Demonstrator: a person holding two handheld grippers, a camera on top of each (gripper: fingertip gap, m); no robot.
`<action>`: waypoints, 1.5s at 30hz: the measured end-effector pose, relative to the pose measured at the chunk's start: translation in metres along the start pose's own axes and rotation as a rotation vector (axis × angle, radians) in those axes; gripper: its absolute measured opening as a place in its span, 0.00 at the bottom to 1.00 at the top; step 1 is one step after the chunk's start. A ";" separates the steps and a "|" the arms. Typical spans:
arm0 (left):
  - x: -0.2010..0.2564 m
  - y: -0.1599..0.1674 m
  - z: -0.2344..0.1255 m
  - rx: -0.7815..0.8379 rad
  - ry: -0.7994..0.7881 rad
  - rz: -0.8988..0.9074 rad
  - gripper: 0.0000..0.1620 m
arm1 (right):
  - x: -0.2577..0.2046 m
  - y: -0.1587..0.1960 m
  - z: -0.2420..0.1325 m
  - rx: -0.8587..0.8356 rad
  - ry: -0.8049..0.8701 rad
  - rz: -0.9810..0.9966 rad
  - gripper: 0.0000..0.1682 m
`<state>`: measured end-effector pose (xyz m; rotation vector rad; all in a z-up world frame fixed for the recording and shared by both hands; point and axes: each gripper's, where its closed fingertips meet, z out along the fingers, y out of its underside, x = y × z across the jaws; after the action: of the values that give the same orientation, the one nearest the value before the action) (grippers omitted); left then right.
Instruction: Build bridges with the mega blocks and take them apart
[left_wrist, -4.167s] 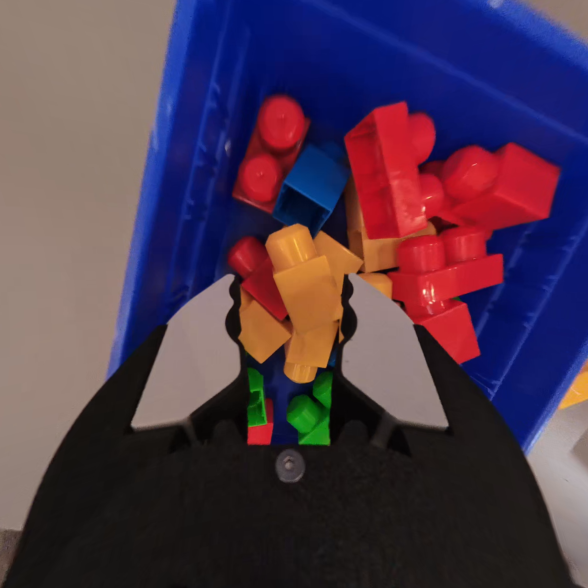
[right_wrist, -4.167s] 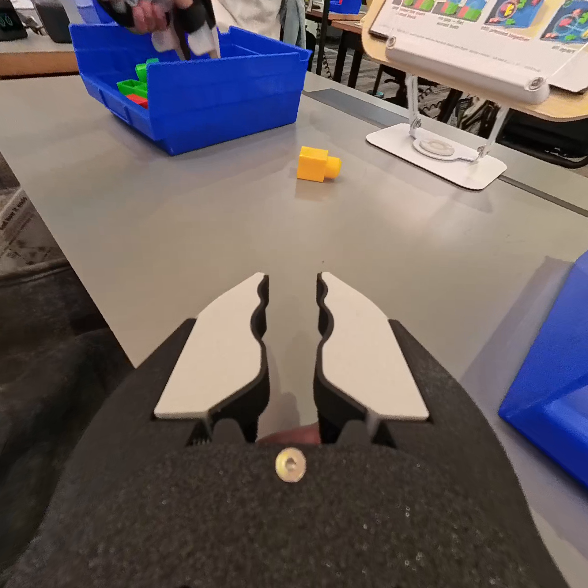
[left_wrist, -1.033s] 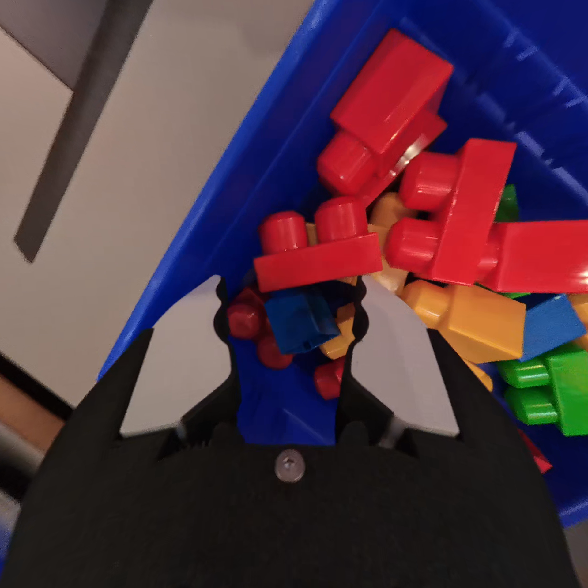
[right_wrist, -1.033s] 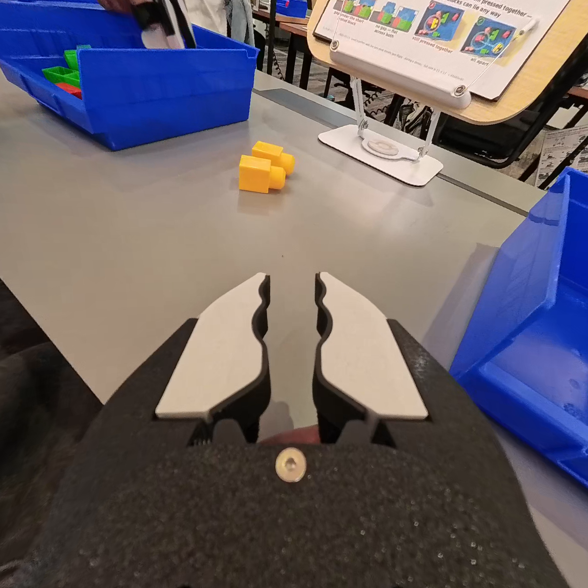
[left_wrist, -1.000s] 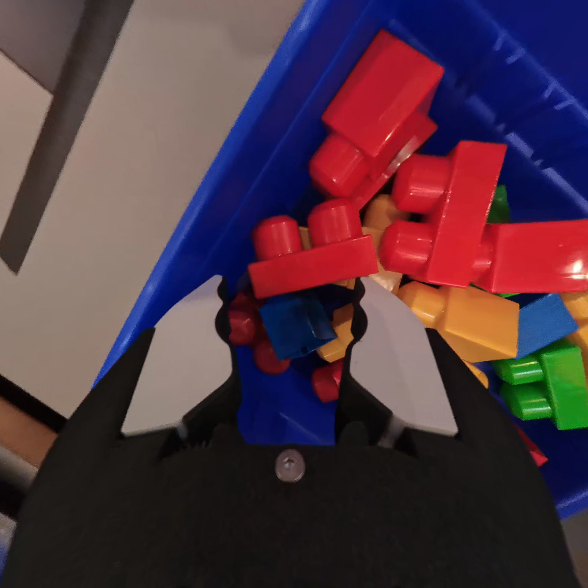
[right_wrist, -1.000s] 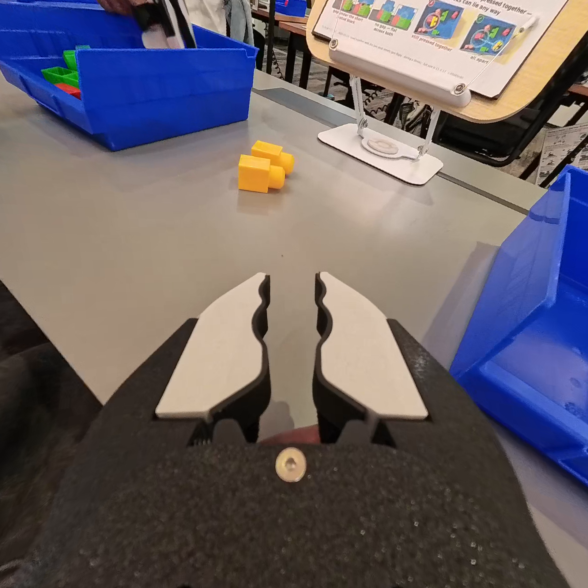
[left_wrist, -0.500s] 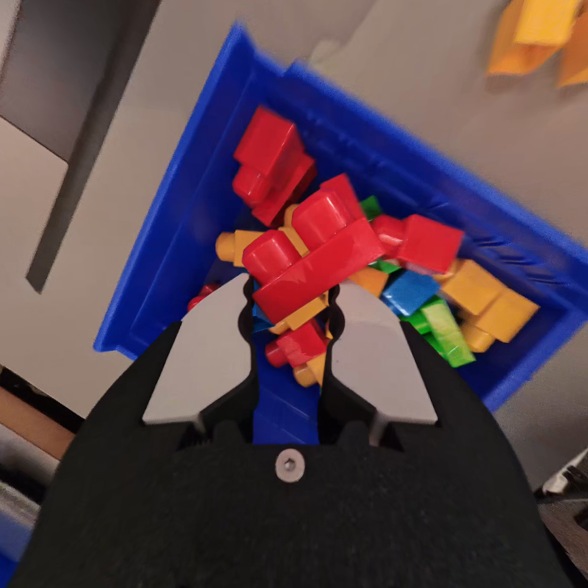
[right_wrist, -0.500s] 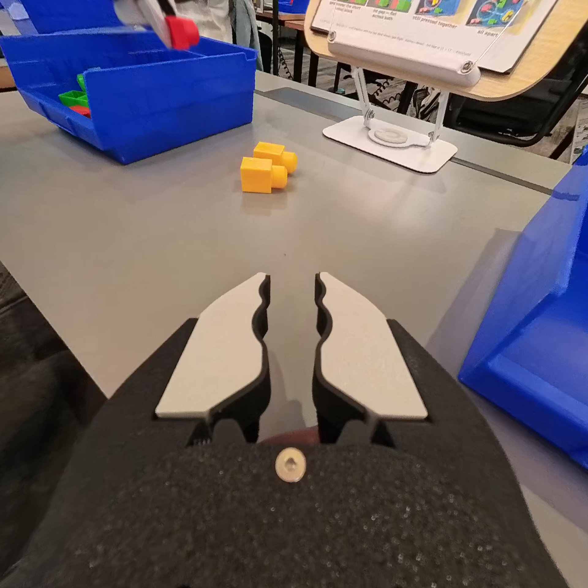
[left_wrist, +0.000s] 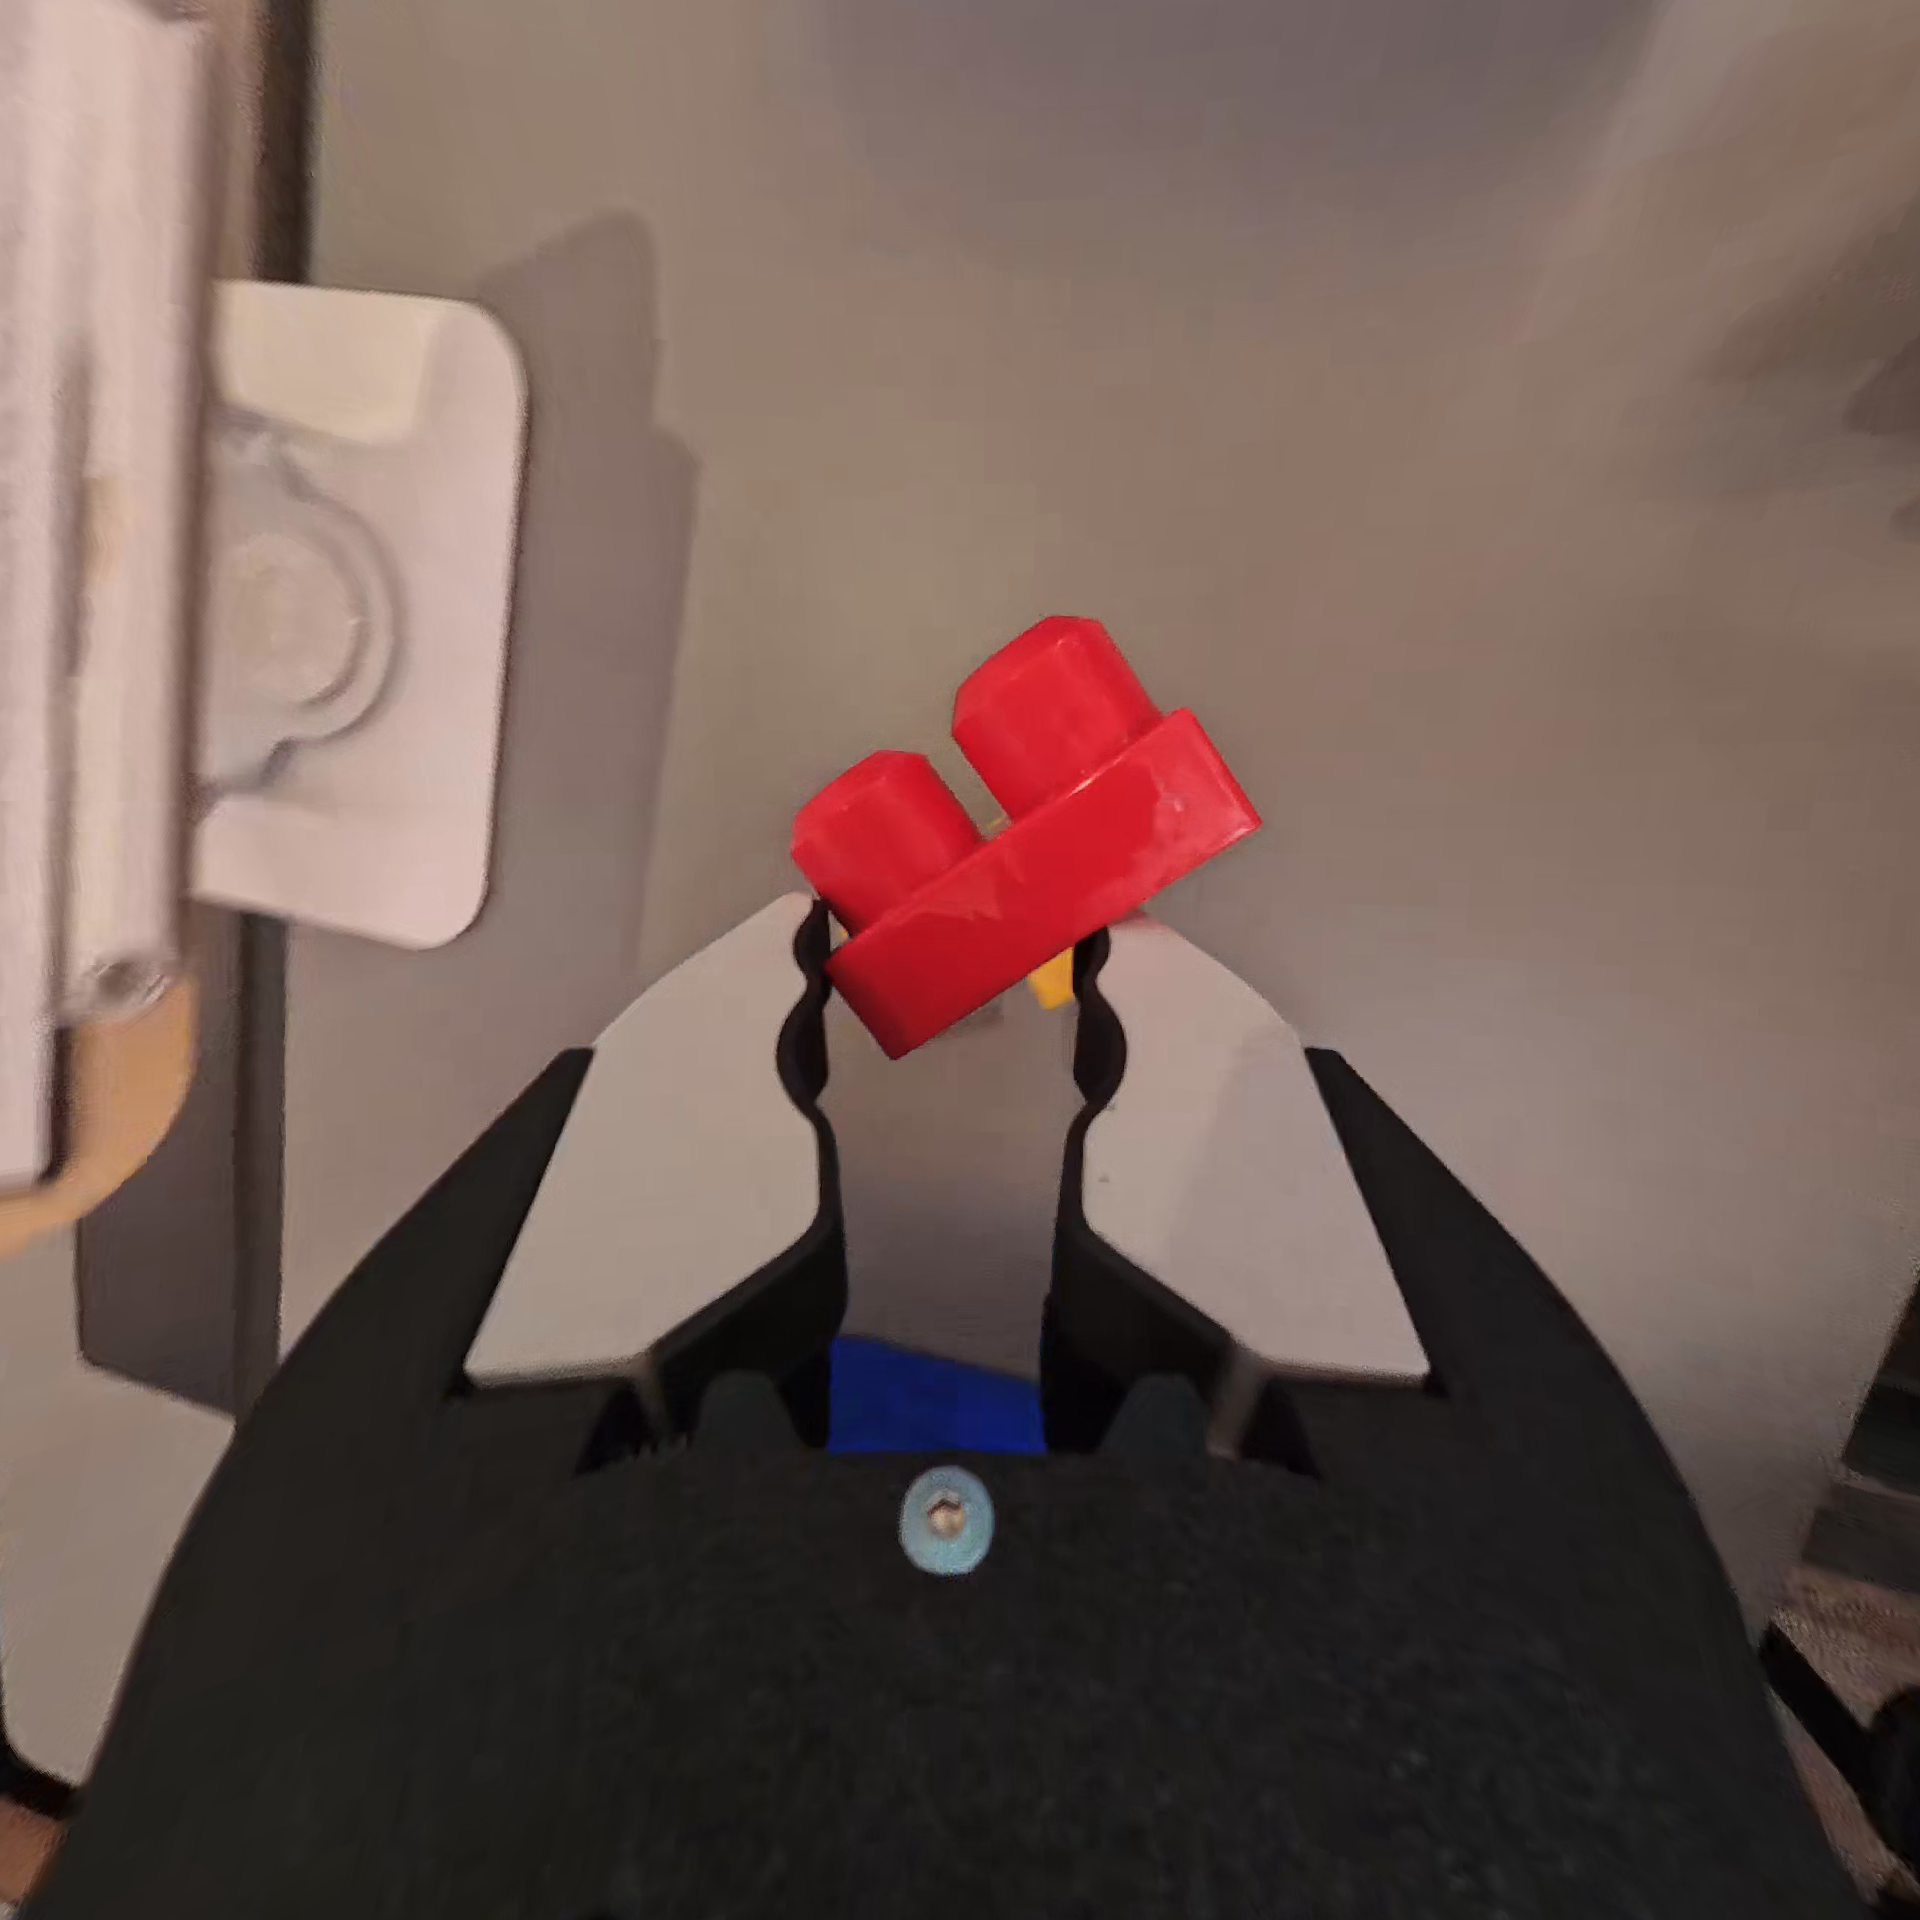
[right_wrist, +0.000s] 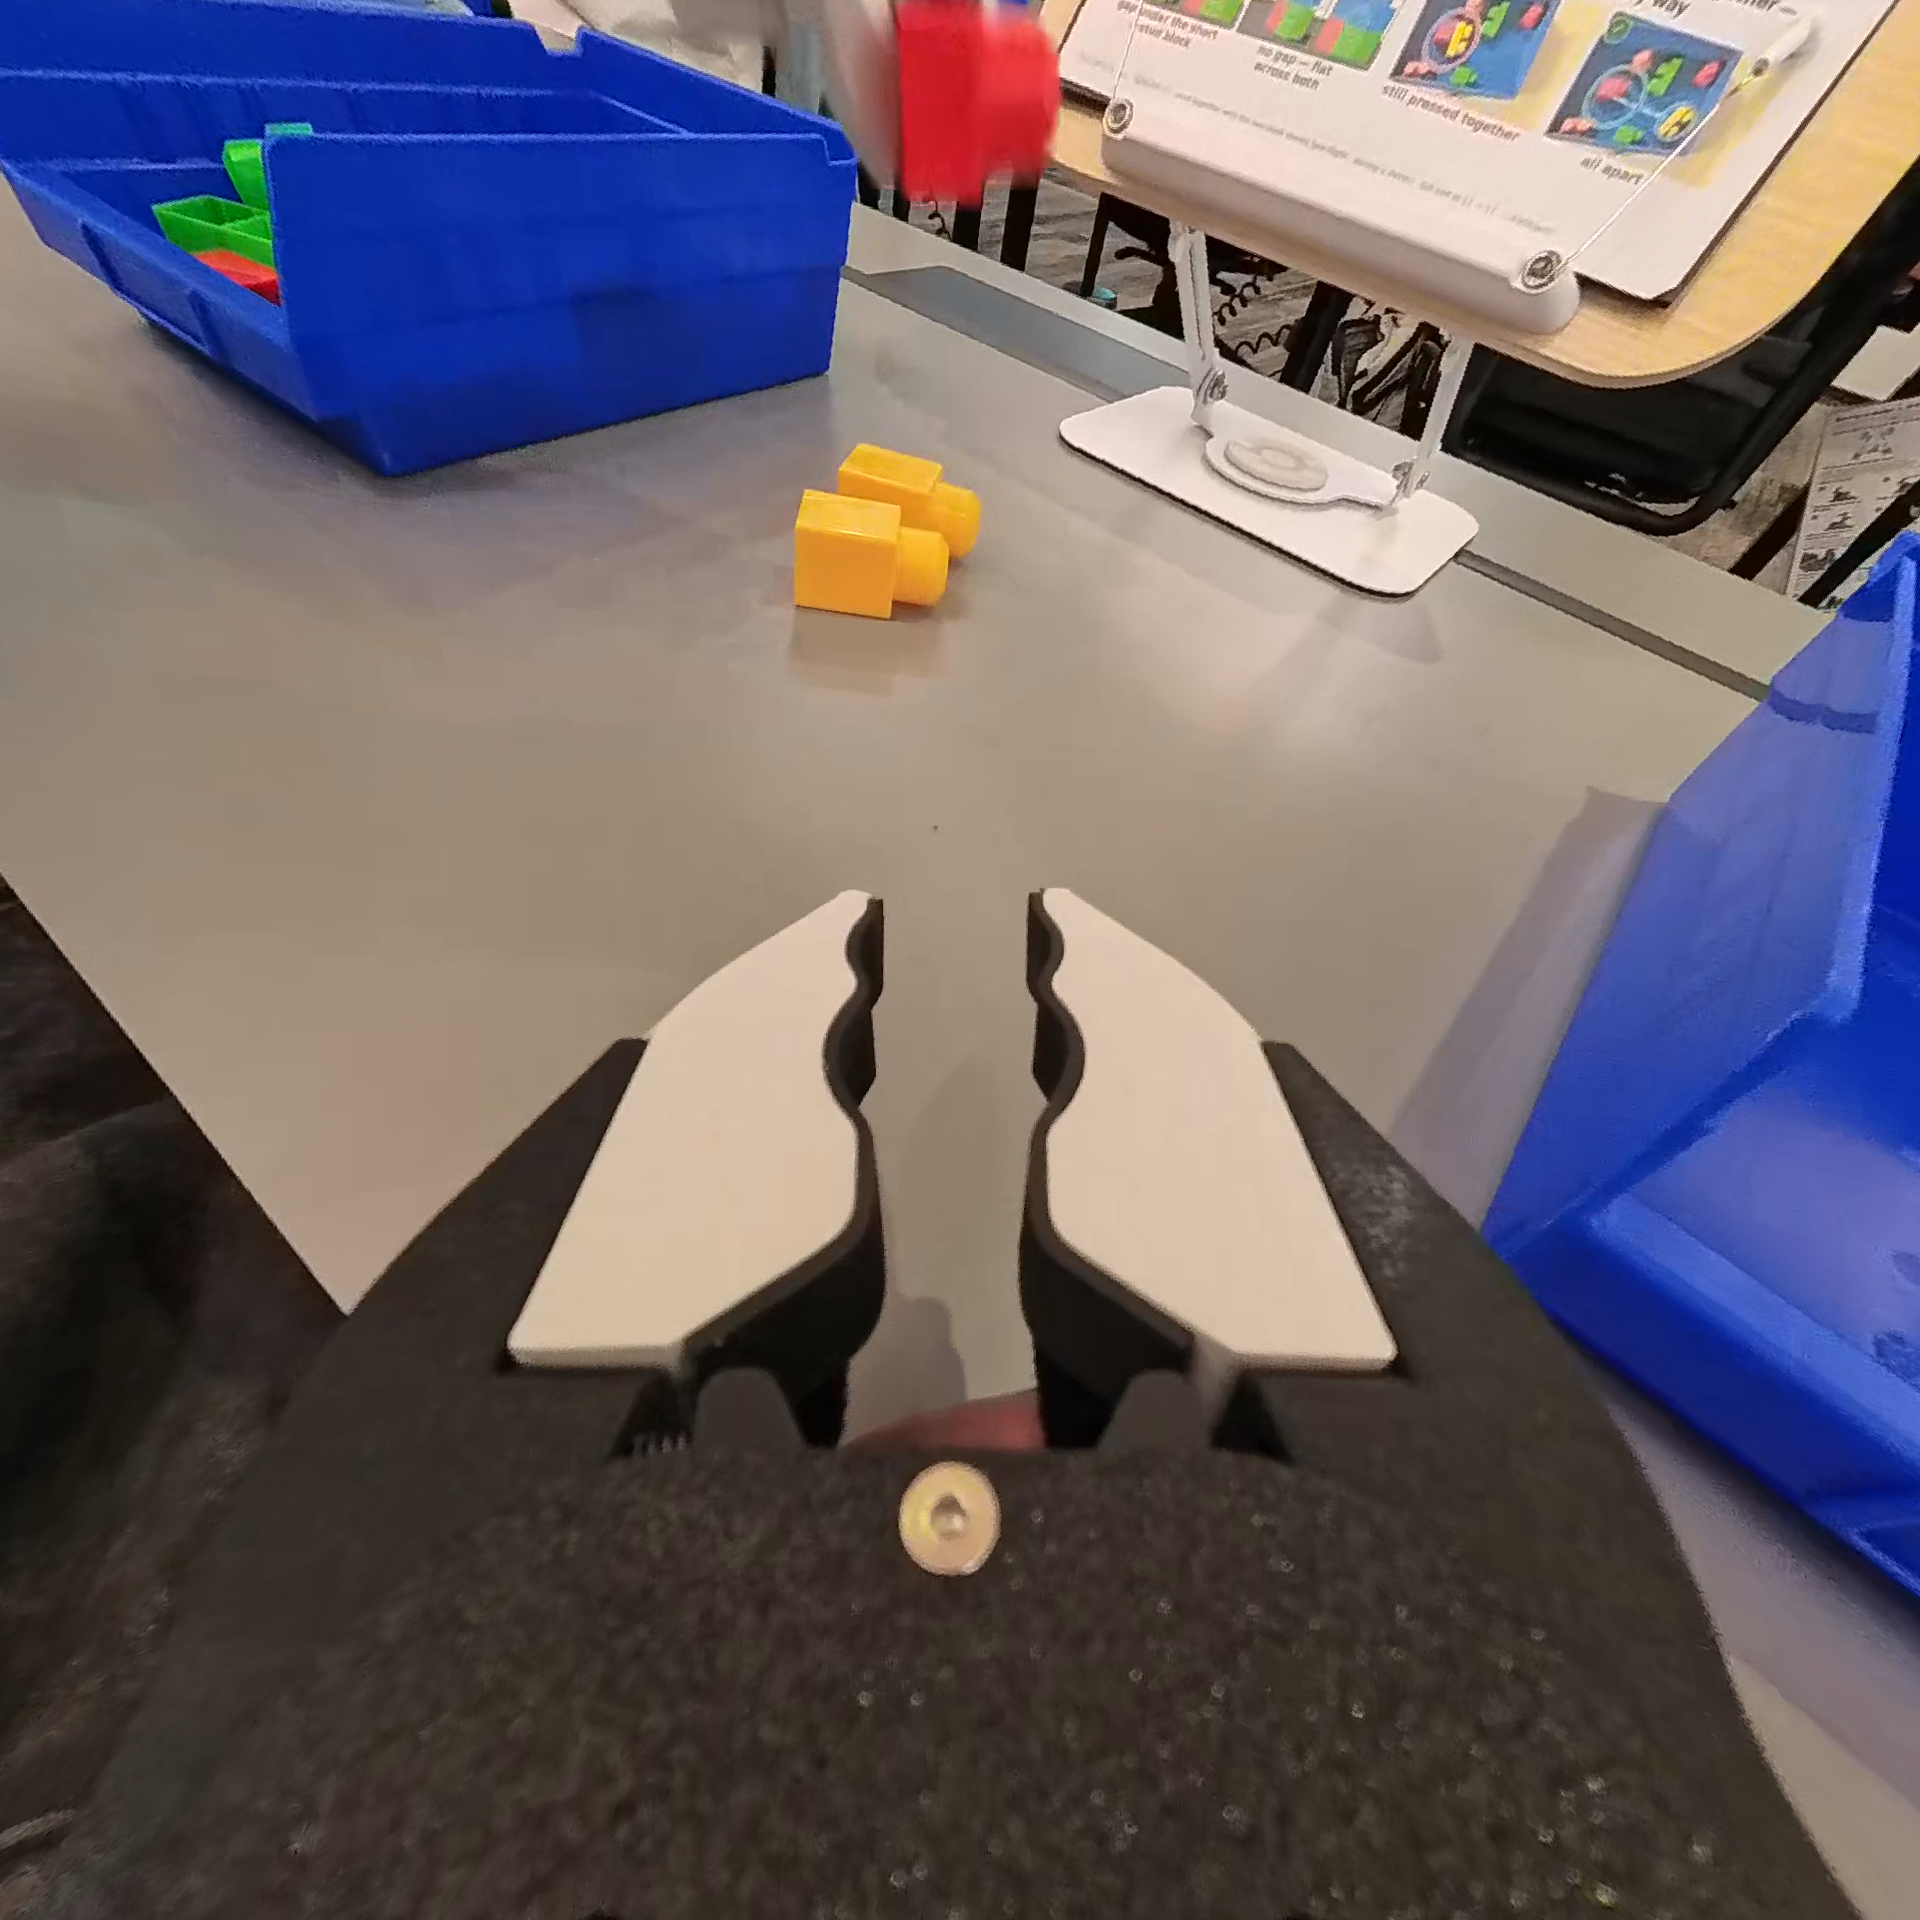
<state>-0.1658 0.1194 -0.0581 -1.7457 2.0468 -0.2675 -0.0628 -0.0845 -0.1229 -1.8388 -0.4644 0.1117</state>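
Red block (left_wrist: 1023, 831) crosswise, studs away

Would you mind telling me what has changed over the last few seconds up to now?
The left tongs closed on a red two-stud block in the blue bin, lifted it out and carried it over the grey table. A second yellow block joined the first. The right tongs stayed open and empty.

The grey table (right_wrist: 520, 748) carries two yellow blocks (right_wrist: 868, 556) lying side by side on their sides near its centre. A blue bin (right_wrist: 582, 312) holding blocks sits at far left, a second blue bin (right_wrist: 1714, 1091) at right, and a white stand base (right_wrist: 1268, 499) beyond the blocks.
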 end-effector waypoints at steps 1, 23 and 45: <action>0.007 -0.007 0.018 -0.027 0.012 0.021 0.27 | 0.000 0.000 0.000 0.001 -0.002 0.004 0.15; 0.039 -0.008 0.109 -0.182 0.036 0.176 0.44 | 0.004 -0.001 -0.001 0.018 -0.036 0.074 0.15; 0.107 0.067 -0.004 0.120 -0.303 -0.376 0.51 | 0.001 0.000 0.003 -0.003 -0.055 0.067 0.15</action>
<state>-0.2391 0.0276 -0.1043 -1.9518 1.4586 -0.2173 -0.0624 -0.0811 -0.1241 -1.8587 -0.4416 0.2081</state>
